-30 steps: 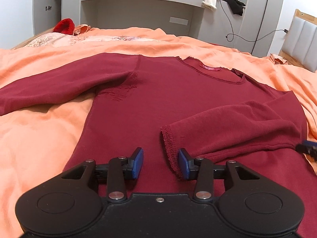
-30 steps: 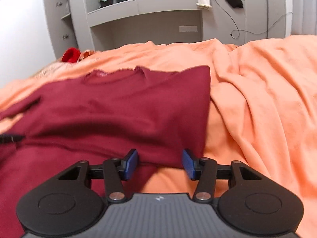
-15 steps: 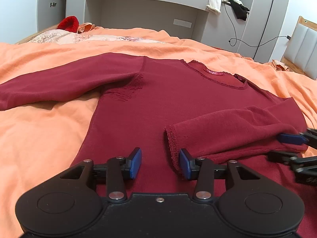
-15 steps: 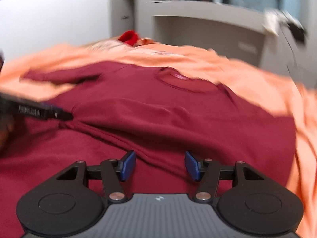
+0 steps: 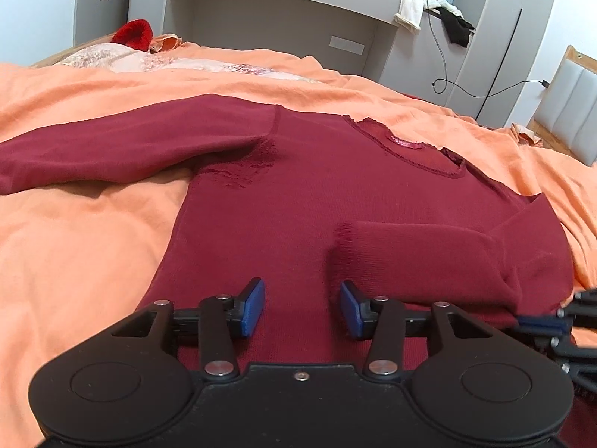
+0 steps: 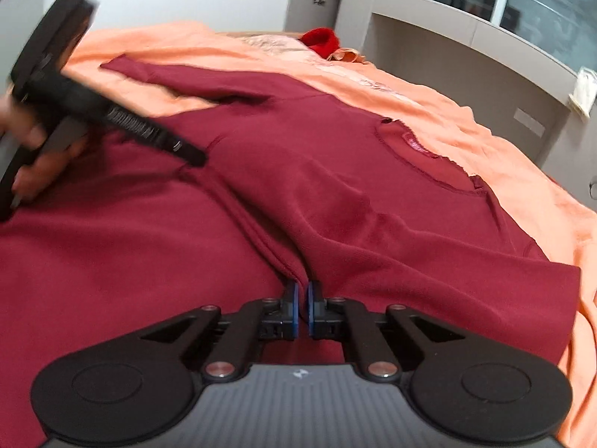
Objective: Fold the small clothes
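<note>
A dark red long-sleeved sweater (image 5: 298, 186) lies flat on an orange bedspread (image 5: 74, 242). Its right sleeve (image 5: 421, 257) is folded across the body, cuff toward the middle; its left sleeve (image 5: 112, 149) stretches out to the left. My left gripper (image 5: 302, 308) is open and empty just above the body, its right pad near the cuff. My right gripper (image 6: 303, 311) is shut on the lower edge of the folded sleeve (image 6: 291, 261). The right gripper shows at the left wrist view's right edge (image 5: 544, 323). The left gripper, in a hand, shows in the right wrist view (image 6: 112, 112).
Grey built-in shelving (image 5: 283, 11) stands behind the bed with clothes draped on it (image 5: 410, 11) and a black cable (image 5: 485, 89). A red item (image 5: 134, 33) and patterned bedding (image 5: 149, 61) lie at the head of the bed. A padded headboard panel (image 5: 567, 112) is at right.
My right gripper swung from the sweater's outer edge to the folded sleeve and shut on its lower edge. My left gripper rose slightly and stayed open.
</note>
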`<state>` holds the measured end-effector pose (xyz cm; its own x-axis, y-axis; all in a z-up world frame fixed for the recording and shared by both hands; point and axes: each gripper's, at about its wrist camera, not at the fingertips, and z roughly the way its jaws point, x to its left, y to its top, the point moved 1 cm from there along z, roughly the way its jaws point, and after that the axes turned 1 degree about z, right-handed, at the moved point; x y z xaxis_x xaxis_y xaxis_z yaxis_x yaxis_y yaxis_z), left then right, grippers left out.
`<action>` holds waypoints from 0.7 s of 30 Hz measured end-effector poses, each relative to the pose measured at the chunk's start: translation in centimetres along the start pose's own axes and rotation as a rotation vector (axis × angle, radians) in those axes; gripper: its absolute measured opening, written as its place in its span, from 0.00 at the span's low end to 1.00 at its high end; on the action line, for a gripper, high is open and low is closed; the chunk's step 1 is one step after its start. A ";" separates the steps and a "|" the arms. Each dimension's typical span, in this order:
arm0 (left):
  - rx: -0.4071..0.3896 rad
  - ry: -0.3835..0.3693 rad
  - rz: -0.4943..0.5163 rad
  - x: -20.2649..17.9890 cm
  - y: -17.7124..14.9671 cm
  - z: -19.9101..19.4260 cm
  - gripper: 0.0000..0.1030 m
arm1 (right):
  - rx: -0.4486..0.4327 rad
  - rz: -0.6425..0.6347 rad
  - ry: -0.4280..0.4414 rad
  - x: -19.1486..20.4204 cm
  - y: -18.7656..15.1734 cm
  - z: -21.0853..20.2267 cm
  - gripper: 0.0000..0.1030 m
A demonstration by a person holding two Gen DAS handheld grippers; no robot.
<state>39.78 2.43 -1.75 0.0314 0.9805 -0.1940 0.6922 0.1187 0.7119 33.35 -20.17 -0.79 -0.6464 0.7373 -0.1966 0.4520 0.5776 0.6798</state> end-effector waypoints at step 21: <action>-0.092 -0.014 -0.007 0.6 -0.2 -4.8 0.80 | -0.289 0.389 -0.107 -2.0 -4.3 -9.0 0.92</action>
<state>36.21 3.74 1.22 0.0370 0.9774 -0.2082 0.6230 0.1403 0.7695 27.17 -27.28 3.09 -0.3898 0.9195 0.0499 0.4483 0.1422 0.8825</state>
